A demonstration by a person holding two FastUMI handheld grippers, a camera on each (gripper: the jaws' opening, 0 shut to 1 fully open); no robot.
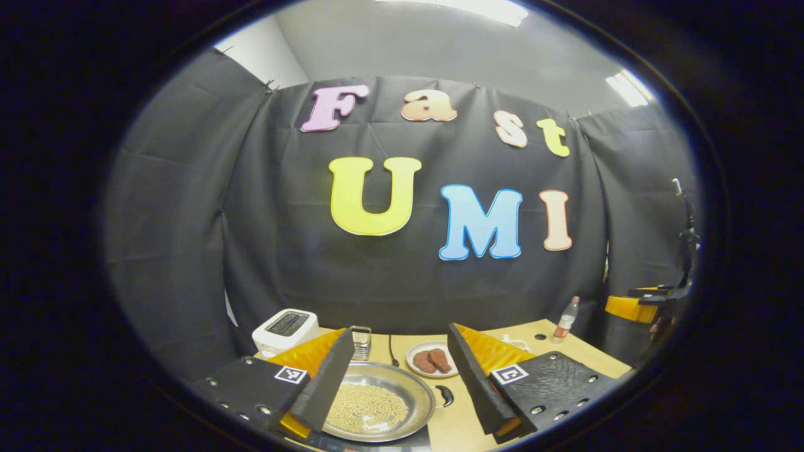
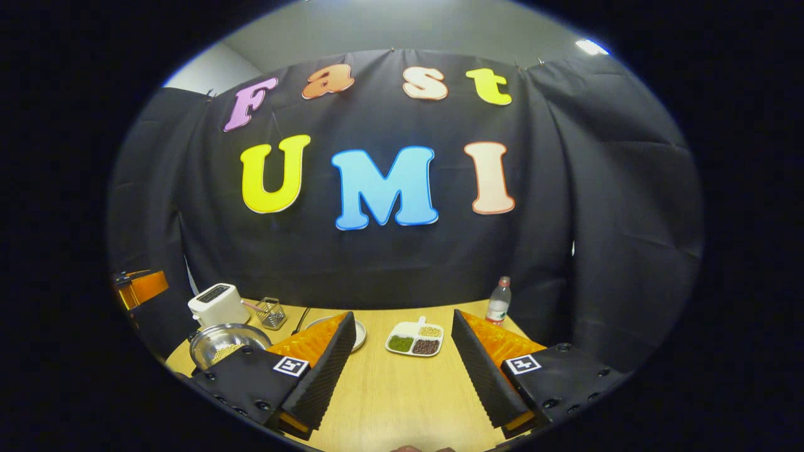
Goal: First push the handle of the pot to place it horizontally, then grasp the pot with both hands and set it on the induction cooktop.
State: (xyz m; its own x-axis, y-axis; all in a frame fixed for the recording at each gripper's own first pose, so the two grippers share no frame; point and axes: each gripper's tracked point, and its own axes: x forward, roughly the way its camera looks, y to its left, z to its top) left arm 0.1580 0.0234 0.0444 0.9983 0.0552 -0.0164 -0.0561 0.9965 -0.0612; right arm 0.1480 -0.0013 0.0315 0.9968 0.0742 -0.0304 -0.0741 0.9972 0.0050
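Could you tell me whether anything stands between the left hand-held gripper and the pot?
Nothing visible does. In the left gripper view the pot lies directly ahead between the open fingers of the left hand-held gripper, with its small black handle showing on the right side. The plate and toaster sit farther back on the table.

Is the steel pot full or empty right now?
Not empty: the shallow round steel pot sits upright on the wooden table, with small pale yellow beads covering its bottom.

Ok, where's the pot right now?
In the left gripper view the pot sits low between the left gripper's fingers, before the meat plate.
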